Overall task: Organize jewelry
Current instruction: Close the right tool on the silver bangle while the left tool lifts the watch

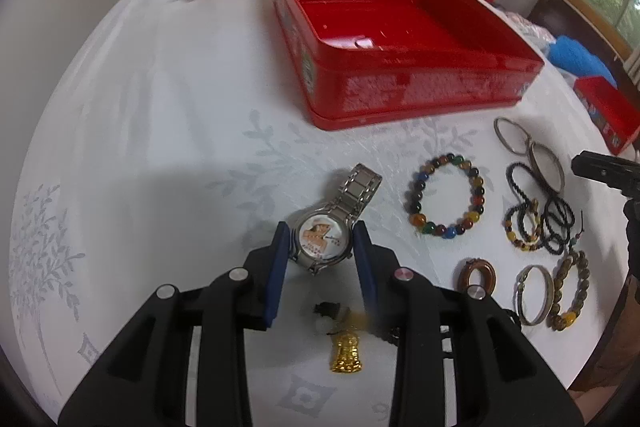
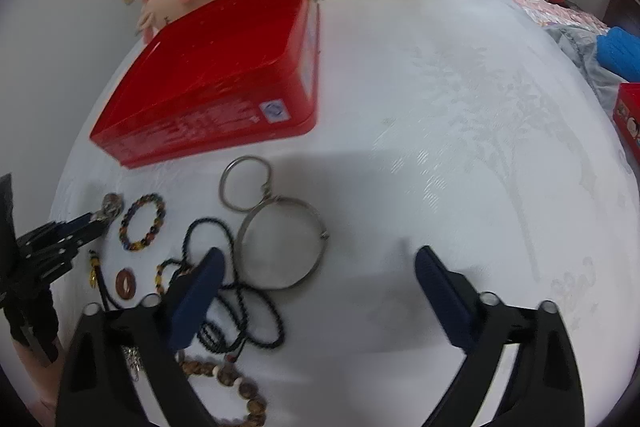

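Watch (image 1: 322, 241) sits between my left gripper's (image 1: 320, 247) blue pads, jaws closed against its case, just short of the red tin (image 1: 400, 39); beaded bracelet (image 1: 446, 201) lies beside it; in the right wrist view my right gripper (image 2: 320, 267) hangs wide apart near the tin, over silver bangles (image 2: 280, 247).

Watch (image 1: 326, 227) lies before tin (image 1: 400, 39), left of bracelet (image 1: 446, 201).

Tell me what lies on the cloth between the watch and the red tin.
Nothing lies there. In the left wrist view, only bare white tablecloth separates the watch, flanked by the left gripper, from the red tin.
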The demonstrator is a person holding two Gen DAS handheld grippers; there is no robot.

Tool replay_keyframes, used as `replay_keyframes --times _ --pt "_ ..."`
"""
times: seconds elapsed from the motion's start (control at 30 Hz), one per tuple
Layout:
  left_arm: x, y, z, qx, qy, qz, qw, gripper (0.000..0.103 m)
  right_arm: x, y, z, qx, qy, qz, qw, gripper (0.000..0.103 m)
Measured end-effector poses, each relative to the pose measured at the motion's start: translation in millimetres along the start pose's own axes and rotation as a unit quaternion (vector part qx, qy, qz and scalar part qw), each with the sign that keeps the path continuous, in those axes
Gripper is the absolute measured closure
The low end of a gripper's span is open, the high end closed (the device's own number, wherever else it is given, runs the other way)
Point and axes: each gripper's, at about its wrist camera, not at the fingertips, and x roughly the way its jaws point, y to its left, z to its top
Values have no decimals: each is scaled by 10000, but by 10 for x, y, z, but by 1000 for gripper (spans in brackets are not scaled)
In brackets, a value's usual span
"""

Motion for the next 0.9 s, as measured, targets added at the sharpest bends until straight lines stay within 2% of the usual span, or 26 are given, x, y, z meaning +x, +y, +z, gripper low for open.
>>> replay_keyframes --times 0.2,0.27,0.37,0.53,0.7,0.8,0.9 --pt "-39 -38 46 -47 -71 -28 10000 72 173 88 214 -146 288 513 9982 38" --pt "-33 -42 57 -84 -68 -46 9999 72 237 122 301 -163 355 536 9978 44" --pt "-32 -33 73 -129 -73 -70 9999 72 332 211 414 -279 435 471 9976 48" --pt "-30 -18 69 -148 -91 -107 9998 72 446 327 454 -467 560 249 9970 63" --pt "-12 -24 73 -146 -90 -119 9998 72 500 404 461 -694 502 -114 9963 83" --pt "-8 -29 75 -157 -94 -121 9998 72 512 483 418 -911 491 -135 9945 97" --pt "-24 -32 82 -180 -129 -127 9997 72 499 493 401 -954 443 -144 9944 98"
